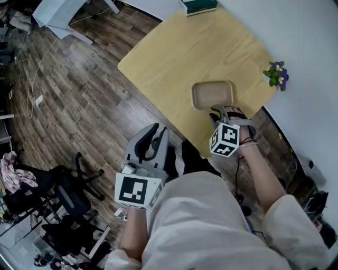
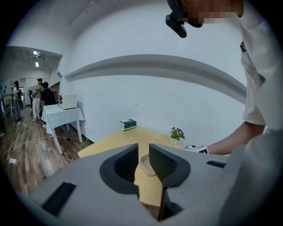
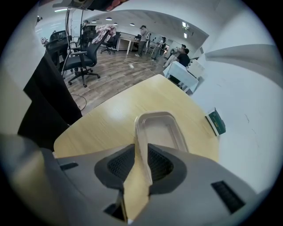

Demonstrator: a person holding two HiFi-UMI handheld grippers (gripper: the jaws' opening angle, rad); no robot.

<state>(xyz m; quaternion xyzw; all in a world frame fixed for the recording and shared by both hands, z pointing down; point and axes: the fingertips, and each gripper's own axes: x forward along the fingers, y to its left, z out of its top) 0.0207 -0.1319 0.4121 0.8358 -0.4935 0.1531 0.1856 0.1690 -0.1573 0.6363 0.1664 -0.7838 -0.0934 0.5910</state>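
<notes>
A shallow tan tray [image 1: 213,94] lies on the light wooden table [image 1: 174,58] near its front edge. My right gripper [image 1: 221,111] is shut on the tray's near rim; in the right gripper view the rim [image 3: 140,145] runs between the pads and the tray [image 3: 161,128] stretches away from the right gripper [image 3: 140,155]. My left gripper [image 1: 153,136] hangs over the wooden floor, left of the table's corner and apart from it. Its jaws stand almost together with nothing between them, and the left gripper [image 2: 143,161] points toward the tray [image 2: 145,167] across the table.
A small pot of purple flowers [image 1: 277,75] stands at the table's right edge by the white wall. A green box [image 1: 199,5] lies at the far edge. Black office chairs [image 1: 58,195] stand on the floor to the left. People stand by a white-clothed table [image 2: 64,115] farther off.
</notes>
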